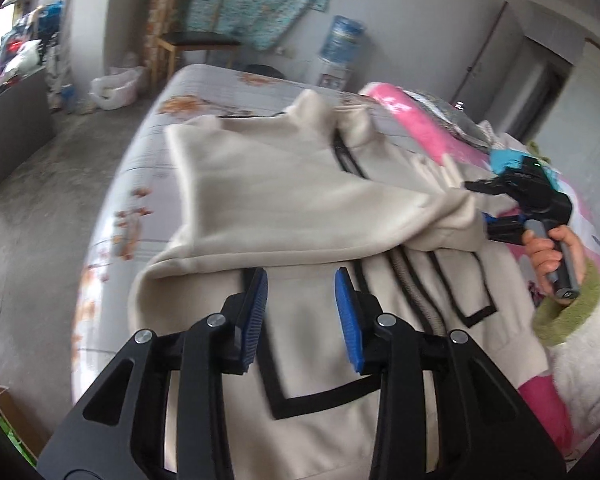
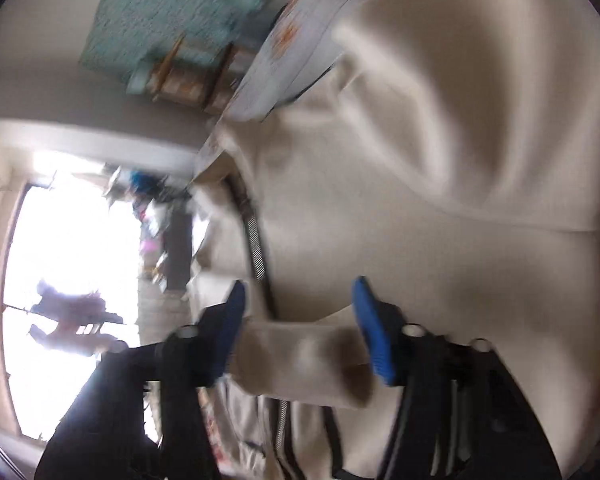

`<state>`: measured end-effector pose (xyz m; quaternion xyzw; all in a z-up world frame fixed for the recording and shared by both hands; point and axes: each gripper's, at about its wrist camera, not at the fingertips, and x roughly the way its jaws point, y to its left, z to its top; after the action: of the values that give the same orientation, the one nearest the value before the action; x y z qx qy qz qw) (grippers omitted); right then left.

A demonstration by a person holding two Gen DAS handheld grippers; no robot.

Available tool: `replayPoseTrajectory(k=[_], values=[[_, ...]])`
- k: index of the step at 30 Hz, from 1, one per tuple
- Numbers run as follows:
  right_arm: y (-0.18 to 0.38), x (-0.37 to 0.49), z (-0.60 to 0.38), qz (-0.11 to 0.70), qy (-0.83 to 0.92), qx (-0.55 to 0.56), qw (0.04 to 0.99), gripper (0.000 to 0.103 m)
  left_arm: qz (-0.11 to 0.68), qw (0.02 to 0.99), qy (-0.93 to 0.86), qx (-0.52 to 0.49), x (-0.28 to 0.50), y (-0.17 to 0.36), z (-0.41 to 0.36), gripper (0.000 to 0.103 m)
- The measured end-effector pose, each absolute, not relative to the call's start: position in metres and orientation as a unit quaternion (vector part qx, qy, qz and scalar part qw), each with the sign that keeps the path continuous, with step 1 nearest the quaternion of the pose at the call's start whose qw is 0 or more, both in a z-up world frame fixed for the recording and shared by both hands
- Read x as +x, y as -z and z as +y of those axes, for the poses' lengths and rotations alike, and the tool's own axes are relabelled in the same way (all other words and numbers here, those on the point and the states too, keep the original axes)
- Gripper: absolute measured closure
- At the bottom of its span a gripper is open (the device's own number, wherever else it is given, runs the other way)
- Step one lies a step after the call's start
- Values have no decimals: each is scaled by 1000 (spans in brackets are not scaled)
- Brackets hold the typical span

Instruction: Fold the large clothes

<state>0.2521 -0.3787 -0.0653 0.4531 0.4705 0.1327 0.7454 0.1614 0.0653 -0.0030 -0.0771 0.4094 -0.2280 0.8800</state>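
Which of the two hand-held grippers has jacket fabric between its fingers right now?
The right hand-held gripper: the cream jacket's sleeve cuff sits between its blue pads. The left hand-held gripper hovers open above the jacket, gripping nothing.

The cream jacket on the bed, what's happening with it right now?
A person is folding the jacket on the bed. The right gripper has a sleeve cuff between its fingers and draws the sleeve across the jacket's front. The left gripper hovers open over the jacket's lower half, holding nothing.
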Motion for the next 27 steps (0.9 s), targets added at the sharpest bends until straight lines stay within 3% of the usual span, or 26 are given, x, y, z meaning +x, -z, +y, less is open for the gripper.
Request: replayPoseTrajectory(k=[3,8,11,16,19,23,27], values=[[50,239,-335,494,-214,365,760,72,402,878,248,-79,165,-4,48,69],[56,194,-267,552,-252,186,773,75,399,870,280,-72,179,-11,12,70],[80,175,-247,581,-236,143,765,75,422,857,290,-56,195,1,-17,70],[77,156,-272,554,-216,228,771,72,490,835,250,-2,208,41,-48,70],[81,145,-306,523,-194,329,762,57,504,829,242,-10,207,53,-42,70],[95,149,-332,502,-170,417,739,57,503,828,247,-14,206,54,-39,70],[102,162,-333,506,-140,417,742,57,499,831,246,-12,204,54,-38,70]])
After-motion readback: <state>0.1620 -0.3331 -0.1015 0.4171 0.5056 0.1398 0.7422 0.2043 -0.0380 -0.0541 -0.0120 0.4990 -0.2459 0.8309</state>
